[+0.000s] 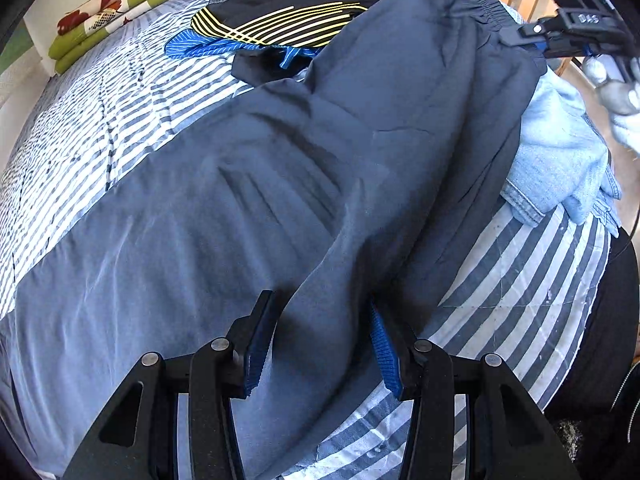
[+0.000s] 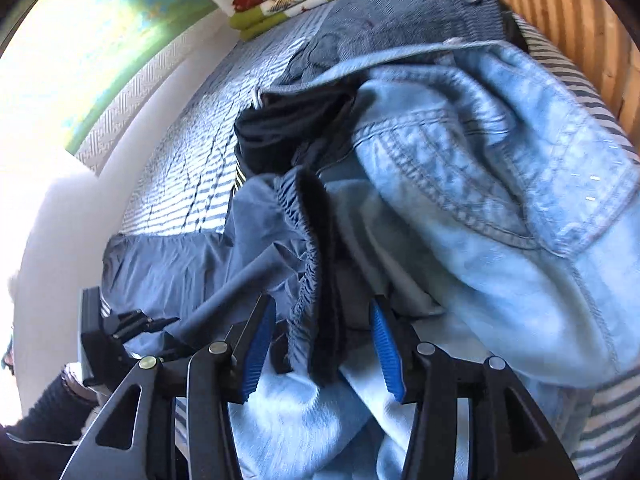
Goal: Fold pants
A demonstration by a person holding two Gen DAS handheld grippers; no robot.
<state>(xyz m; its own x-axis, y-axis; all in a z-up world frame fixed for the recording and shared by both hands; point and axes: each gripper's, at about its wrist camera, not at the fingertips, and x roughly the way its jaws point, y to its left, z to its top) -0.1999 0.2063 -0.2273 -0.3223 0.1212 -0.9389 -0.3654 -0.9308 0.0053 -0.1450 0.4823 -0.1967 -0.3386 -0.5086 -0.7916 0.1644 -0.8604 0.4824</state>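
Dark grey-blue pants (image 1: 320,160) lie stretched across the striped bed, running from the bottom centre up to the top right. My left gripper (image 1: 320,344) is open, and the leg end of the pants passes between its blue pads. The elastic waistband (image 2: 308,240) lies bunched between the spread fingers of my right gripper (image 2: 320,344), which is also open. In the left wrist view the right gripper (image 1: 532,36) sits at the waistband corner. The left gripper (image 2: 120,328) shows at the lower left of the right wrist view, held by a dark-sleeved arm.
A light blue denim garment (image 2: 480,200) is heaped beside and partly under the waistband. Dark clothes with yellow stripes (image 1: 280,20) and a blue striped piece (image 1: 200,46) lie beyond the pants. Folded green floral bedding (image 1: 120,12) sits at the far corner. Wooden slats (image 2: 540,8) stand on the right.
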